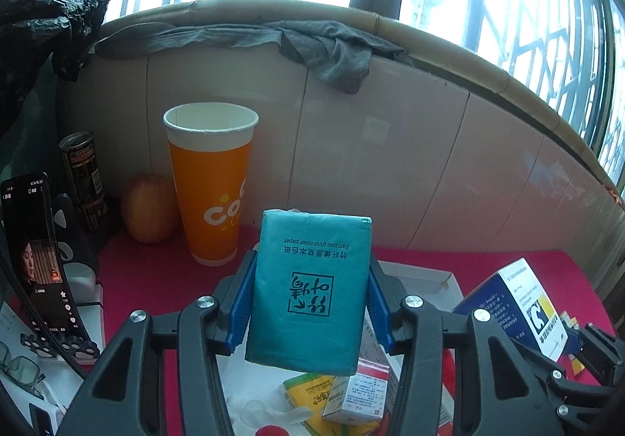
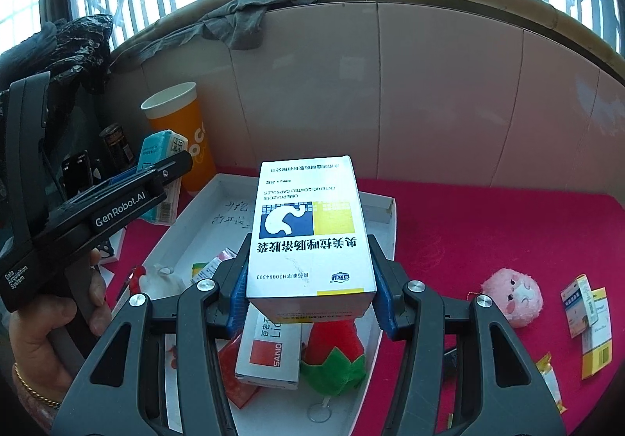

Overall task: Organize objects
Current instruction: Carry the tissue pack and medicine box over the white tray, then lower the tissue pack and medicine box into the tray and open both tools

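Observation:
My left gripper point(image 1: 310, 303) is shut on a teal tissue pack point(image 1: 310, 287) and holds it above the white tray point(image 1: 429, 281). The pack also shows in the right wrist view point(image 2: 158, 150). My right gripper point(image 2: 310, 289) is shut on a white and blue medicine box point(image 2: 310, 229) above the same tray point(image 2: 384, 209); the box also shows in the left wrist view point(image 1: 519, 313). In the tray lie a SANIO box point(image 2: 269, 348), a red and green plush point(image 2: 334, 354), a yellow packet point(image 1: 312, 397) and a small white box point(image 1: 357, 393).
An orange paper cup point(image 1: 211, 182), an apple point(image 1: 146, 207), a black can point(image 1: 84, 178) and a phone on a stand point(image 1: 37, 260) stand at the left. A pink plush point(image 2: 511, 295) and small boxes point(image 2: 588, 313) lie on the red cloth at the right. A tiled wall is behind.

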`<state>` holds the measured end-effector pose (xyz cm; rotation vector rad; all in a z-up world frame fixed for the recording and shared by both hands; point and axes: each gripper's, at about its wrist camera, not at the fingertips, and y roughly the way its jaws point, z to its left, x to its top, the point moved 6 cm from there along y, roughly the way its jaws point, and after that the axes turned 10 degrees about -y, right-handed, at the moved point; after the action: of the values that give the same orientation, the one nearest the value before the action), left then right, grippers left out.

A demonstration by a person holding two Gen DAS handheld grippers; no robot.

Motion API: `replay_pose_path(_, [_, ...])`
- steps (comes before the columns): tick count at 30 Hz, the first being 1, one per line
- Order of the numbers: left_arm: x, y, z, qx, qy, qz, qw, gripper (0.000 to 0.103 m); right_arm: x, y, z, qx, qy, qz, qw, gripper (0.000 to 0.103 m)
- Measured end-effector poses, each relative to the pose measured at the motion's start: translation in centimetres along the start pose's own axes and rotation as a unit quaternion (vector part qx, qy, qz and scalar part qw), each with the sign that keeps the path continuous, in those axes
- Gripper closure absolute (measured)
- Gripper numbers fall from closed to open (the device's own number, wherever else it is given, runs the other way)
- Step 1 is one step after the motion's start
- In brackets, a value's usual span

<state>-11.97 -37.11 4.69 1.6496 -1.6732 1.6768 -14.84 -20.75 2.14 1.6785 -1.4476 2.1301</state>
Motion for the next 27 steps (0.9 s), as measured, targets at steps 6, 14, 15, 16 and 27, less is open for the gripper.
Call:
replay_pose_path(6, [-0.9,1.0,-0.3,0.005,0.018,0.021,0.9996,0.052,0.3,1.0,0.3,-0.005,-0.003,0.006,1.0,0.051])
replay_pose_path(14, [-1.2,1.4,-0.1,0.009,0.017,0.027,0.9994,0.052,-0.4,1.7,-0.4,-0.006,0.01,0.015,1.0,0.051])
replay_pose_path(15, [-1.3,1.4,-0.2,0.009,0.017,0.028,0.9994,0.052,-0.3,1.8,-0.3,-0.005,0.01,0.015,1.0,0.051])
replay_pose_path(16, [-1.2,1.6,-0.3,0.009,0.018,0.03,0.9994,0.052,-0.3,1.8,-0.3,-0.004,0.009,0.015,1.0,0.051])
replay_pose_path(27, [-1.5,1.7,-0.3,0.007,0.018,0.044,0.9989,0.052,-0.6,2.4,0.6,-0.001,0.003,0.021,1.0,0.051])
